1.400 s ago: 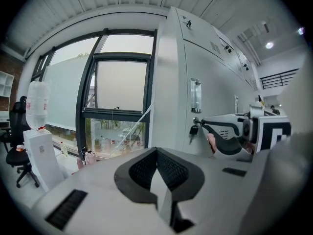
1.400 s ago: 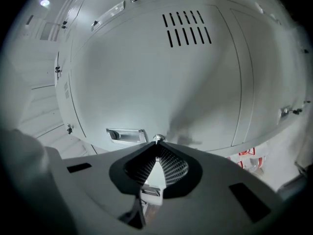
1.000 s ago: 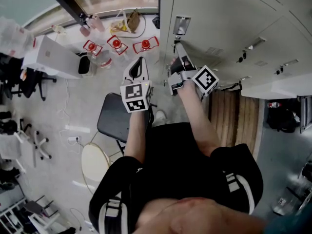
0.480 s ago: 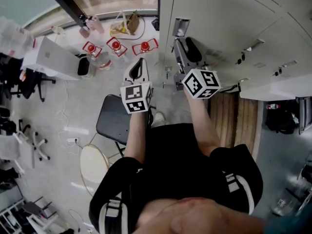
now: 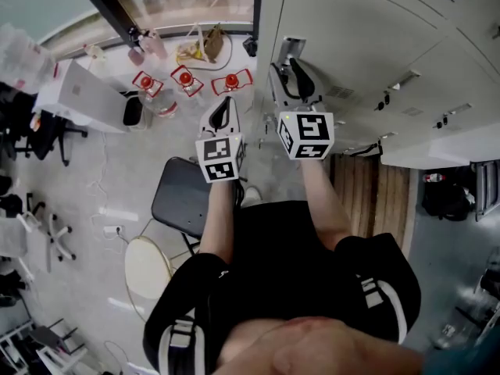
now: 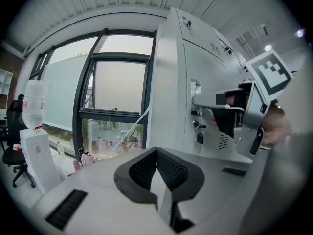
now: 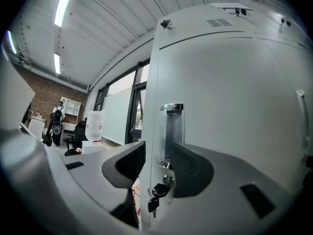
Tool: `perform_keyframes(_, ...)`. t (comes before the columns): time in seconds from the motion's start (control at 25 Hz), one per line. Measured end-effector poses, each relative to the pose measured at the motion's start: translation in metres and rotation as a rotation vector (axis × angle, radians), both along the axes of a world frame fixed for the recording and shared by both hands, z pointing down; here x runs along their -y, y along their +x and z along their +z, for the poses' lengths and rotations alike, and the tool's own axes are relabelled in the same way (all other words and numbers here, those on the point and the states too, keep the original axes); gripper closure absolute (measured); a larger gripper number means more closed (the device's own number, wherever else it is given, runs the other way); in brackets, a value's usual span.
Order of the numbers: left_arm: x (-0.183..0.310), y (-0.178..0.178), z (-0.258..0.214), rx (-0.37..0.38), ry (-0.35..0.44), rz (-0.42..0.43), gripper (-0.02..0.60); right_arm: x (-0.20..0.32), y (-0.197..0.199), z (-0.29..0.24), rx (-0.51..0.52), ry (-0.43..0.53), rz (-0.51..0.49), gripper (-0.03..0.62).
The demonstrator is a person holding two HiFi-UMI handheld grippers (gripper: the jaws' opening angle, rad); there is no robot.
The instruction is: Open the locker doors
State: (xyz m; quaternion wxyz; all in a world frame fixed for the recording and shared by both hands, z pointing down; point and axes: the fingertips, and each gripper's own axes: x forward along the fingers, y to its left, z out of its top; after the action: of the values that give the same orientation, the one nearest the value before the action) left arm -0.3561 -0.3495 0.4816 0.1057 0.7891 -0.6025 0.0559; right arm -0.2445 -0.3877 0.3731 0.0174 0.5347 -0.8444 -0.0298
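Pale grey lockers point(image 5: 367, 22) fill the right of the head view, their doors closed. My right gripper point(image 5: 291, 76) points level at the end locker's door point(image 7: 220, 106), just below its upright chrome handle point(image 7: 172, 126). Its jaws have just been closing a little but stand open point(image 7: 159, 168). The handle's lower end and the door edge lie in the gap, and neither pad presses on them. A key point(image 7: 153, 202) hangs from the lock under the handle. My left gripper point(image 5: 224, 104) hovers left of the lockers, shut and empty point(image 6: 156, 153).
A black chair point(image 5: 176, 198) and a round white stool point(image 5: 148, 268) stand on the floor below my left arm. Red-and-white items point(image 5: 187, 76) lie near the window point(image 6: 117, 87). A water dispenser point(image 6: 35, 106) stands at the left, and a wooden strip point(image 5: 363, 182) runs along the lockers' foot.
My right gripper has risen along the locker door and rolled, so its marker cube shows a different face. The left gripper has stayed where it was.
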Motion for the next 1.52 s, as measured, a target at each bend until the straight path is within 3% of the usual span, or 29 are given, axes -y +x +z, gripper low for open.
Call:
perform_keyframes(0.44, 0.005, -0.002, -0.023, -0.013, 0.059, -0.012, 0.572, 0.006, -0.007, -0.006, -0.073, 0.024, 0.014, 0.462)
perform_keyframes(1.0, -0.009, 0.018, -0.021, 0.013, 0.049, 0.012, 0.572, -0.021, -0.004, -0.007, -0.015, 0.030, -0.051, 0.462)
perform_keyframes(1.52, -0.050, 0.054, -0.023, 0.043, 0.037, 0.003, 0.572, -0.085, 0.014, -0.008, 0.051, 0.043, -0.152, 0.462)
